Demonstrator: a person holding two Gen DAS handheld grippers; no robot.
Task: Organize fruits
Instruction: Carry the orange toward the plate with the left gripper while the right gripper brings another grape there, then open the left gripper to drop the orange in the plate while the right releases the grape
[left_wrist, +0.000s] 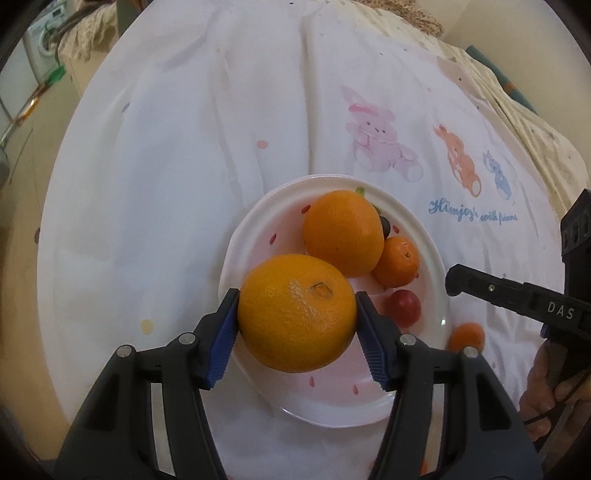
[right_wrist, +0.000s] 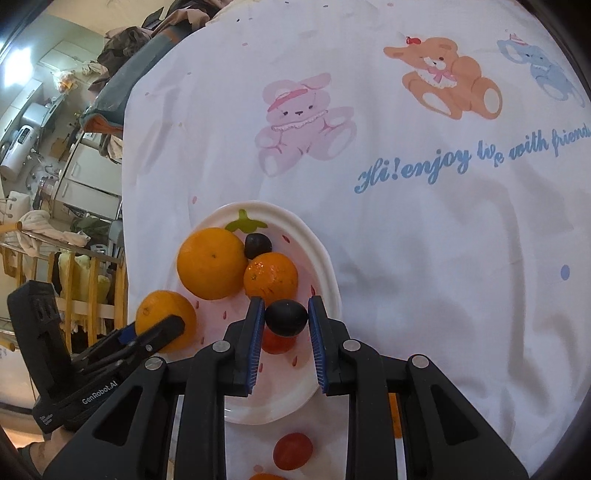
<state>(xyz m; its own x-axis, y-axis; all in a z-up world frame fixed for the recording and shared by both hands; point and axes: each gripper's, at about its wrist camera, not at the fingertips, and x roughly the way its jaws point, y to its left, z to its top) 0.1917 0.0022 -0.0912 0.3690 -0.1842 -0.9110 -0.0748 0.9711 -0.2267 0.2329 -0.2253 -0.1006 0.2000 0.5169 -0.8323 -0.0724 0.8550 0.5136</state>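
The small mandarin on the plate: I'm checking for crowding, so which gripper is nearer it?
Right. The right gripper, holding a dark plum, sits just before the small mandarin; the left gripper is farther, beside it.

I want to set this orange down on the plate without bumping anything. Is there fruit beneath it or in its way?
Nothing visibly blocks the orange in the left gripper: the plate looks bare beside it. The second orange sits just beyond.

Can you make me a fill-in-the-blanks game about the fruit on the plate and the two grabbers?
1. The left gripper is squeezing a big ____.
2. The right gripper holds a small dark ____ fruit.
3. The fruit sits on a white plate painted like a ____.
4. The pink animal on the cloth is a ____.

Missing words: orange; round; strawberry; bunny
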